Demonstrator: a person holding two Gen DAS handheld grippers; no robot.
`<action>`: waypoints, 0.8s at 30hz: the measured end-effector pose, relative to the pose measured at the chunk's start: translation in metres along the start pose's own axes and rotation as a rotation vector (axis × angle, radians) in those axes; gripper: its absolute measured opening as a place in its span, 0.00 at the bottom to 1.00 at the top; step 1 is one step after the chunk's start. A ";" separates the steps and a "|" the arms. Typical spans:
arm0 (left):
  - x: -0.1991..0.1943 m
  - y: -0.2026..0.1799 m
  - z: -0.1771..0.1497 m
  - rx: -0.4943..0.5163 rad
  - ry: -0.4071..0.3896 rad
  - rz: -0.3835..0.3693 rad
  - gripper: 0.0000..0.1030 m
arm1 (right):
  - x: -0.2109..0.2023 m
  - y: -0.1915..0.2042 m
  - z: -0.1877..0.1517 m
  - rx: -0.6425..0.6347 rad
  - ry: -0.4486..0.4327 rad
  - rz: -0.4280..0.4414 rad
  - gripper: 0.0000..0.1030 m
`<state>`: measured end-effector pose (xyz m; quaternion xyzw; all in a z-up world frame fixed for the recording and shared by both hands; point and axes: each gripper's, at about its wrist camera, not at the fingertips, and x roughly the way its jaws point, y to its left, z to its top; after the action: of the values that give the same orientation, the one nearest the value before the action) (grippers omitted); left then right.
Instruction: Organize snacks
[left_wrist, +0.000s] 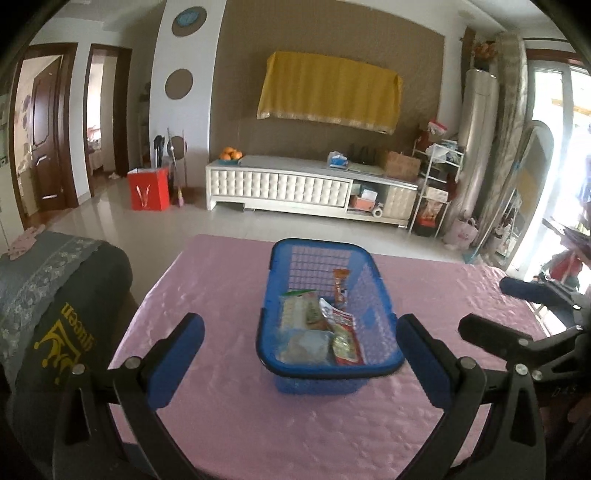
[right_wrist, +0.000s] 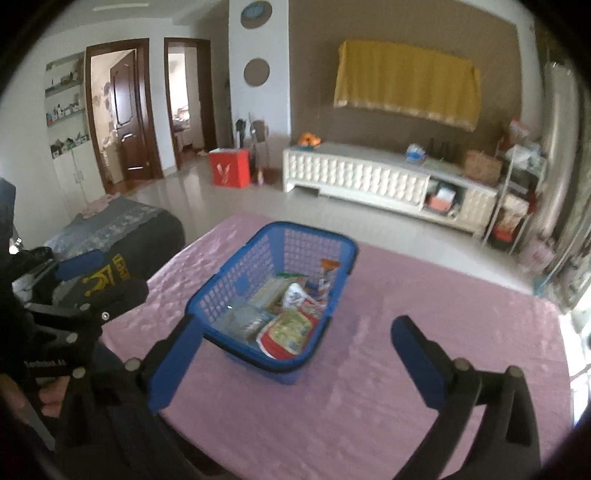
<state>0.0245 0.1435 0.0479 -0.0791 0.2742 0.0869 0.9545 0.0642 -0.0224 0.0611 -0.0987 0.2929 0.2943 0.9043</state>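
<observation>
A blue plastic basket (left_wrist: 380, 291) stands on the pink tablecloth (left_wrist: 229, 398); it also shows in the right wrist view (right_wrist: 236, 284). Inside lie several snack packets: a red-and-white pack (left_wrist: 347, 339), a clear bag (left_wrist: 306, 345), a pale green-topped pack (left_wrist: 295, 306) and an orange stick pack (left_wrist: 340, 282). My left gripper (left_wrist: 301, 341) is open and empty, held just short of the basket's near rim. My right gripper (right_wrist: 295, 350) is open and empty, near the basket's near right corner. The right gripper also shows at the left view's right edge (left_wrist: 517, 339).
A dark cushioned chair with a lace cover (left_wrist: 55, 295) stands left of the table. Beyond the table's far edge is tiled floor, a white TV cabinet (left_wrist: 295, 184), a red bag (left_wrist: 149, 188) and a wire rack (left_wrist: 436, 192).
</observation>
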 end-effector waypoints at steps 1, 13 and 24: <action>-0.005 -0.003 -0.003 0.001 -0.005 0.000 1.00 | -0.009 0.002 -0.004 -0.006 -0.018 -0.019 1.00; -0.074 -0.037 -0.036 0.047 -0.068 -0.018 1.00 | -0.066 0.009 -0.038 0.002 -0.113 -0.102 1.00; -0.112 -0.059 -0.044 0.088 -0.120 -0.040 1.00 | -0.097 0.009 -0.057 0.059 -0.171 -0.129 1.00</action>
<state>-0.0790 0.0634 0.0772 -0.0370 0.2183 0.0602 0.9733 -0.0315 -0.0813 0.0721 -0.0651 0.2161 0.2340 0.9457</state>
